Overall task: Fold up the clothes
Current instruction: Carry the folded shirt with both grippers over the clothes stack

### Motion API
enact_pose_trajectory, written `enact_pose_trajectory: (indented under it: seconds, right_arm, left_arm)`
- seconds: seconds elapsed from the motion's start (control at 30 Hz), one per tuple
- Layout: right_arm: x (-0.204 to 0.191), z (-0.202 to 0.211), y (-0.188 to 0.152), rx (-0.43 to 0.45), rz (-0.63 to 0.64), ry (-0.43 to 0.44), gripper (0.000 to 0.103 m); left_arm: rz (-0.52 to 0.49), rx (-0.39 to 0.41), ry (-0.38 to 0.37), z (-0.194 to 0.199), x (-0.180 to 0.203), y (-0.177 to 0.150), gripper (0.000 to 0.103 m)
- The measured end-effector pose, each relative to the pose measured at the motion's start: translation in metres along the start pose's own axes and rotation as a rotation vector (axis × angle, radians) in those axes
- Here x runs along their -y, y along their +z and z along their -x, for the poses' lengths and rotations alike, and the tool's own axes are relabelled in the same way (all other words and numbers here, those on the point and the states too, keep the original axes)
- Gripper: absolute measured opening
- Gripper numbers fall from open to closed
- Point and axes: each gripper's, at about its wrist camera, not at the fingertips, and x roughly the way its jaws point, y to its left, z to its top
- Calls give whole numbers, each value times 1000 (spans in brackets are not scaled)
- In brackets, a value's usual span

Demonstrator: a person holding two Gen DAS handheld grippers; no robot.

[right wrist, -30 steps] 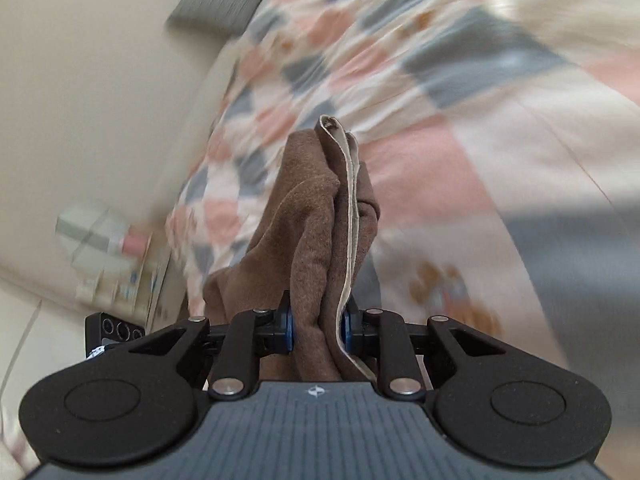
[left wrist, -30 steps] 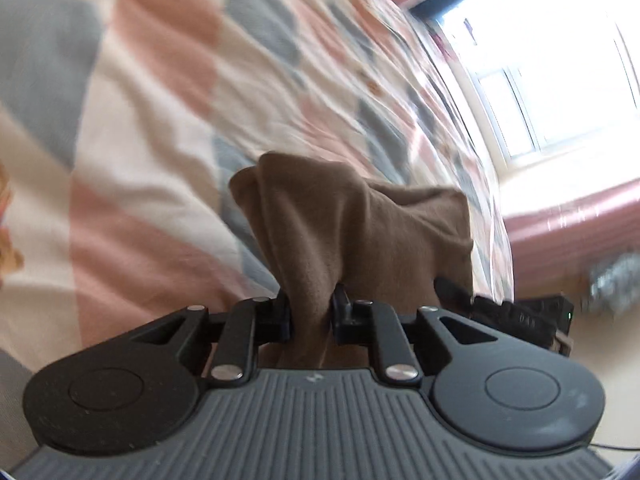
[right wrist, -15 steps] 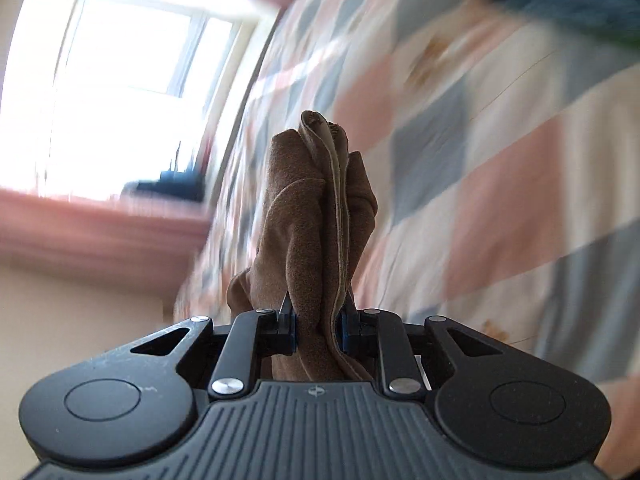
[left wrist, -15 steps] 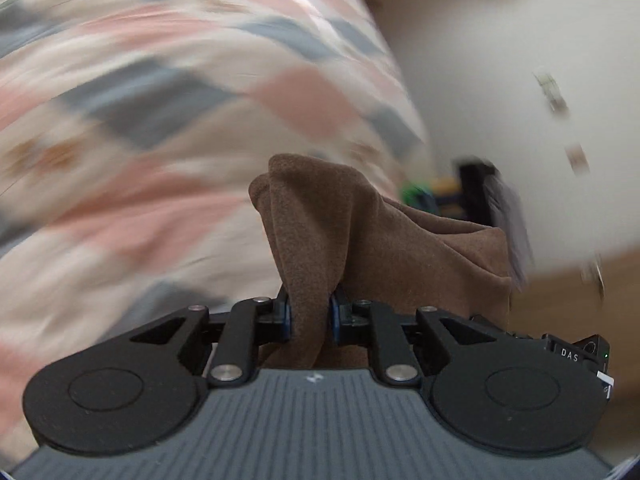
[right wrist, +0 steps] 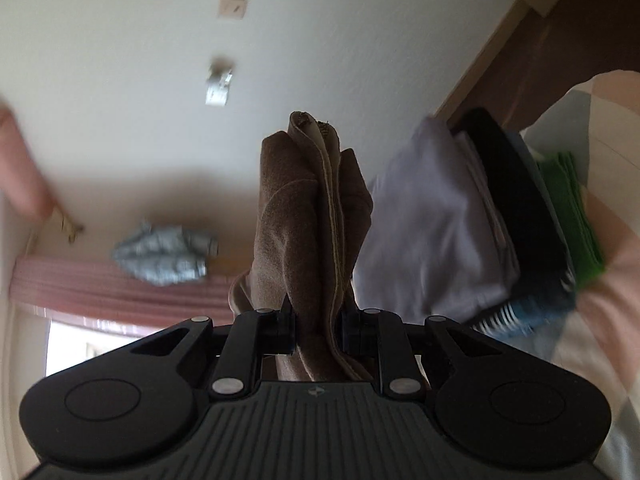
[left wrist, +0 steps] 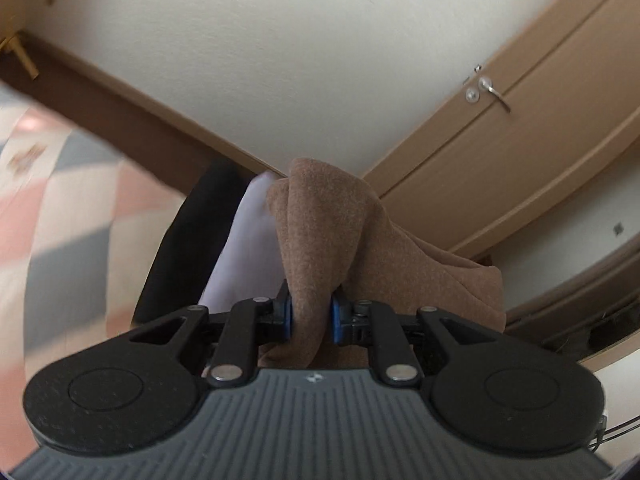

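A stack of folded clothes (right wrist: 460,216) is sitting on the patchwork quilt (right wrist: 608,248), to the right of the fleece garment (right wrist: 312,216). In the left wrist view, the quilt (left wrist: 60,208) is lying left of the garment (left wrist: 332,240); a door (left wrist: 520,128) is standing behind it to the right.

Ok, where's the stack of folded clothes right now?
In the right wrist view, the stack of folded clothes sits right of the brown fleece garment, on the checked bedspread.
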Motion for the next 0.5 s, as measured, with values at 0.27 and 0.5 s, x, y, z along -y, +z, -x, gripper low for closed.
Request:
enact_pose_trajectory:
  seconds: [0.27,0.5]
  right_arm:
    - [23,-56,57,-7,-83,-113,19]
    - [50,-76,54,11,-35,-178,20]
  left_arm:
    - [23,-33,7,-70,-16,46,13]
    - [76,-7,38,-91,-50,41,9]
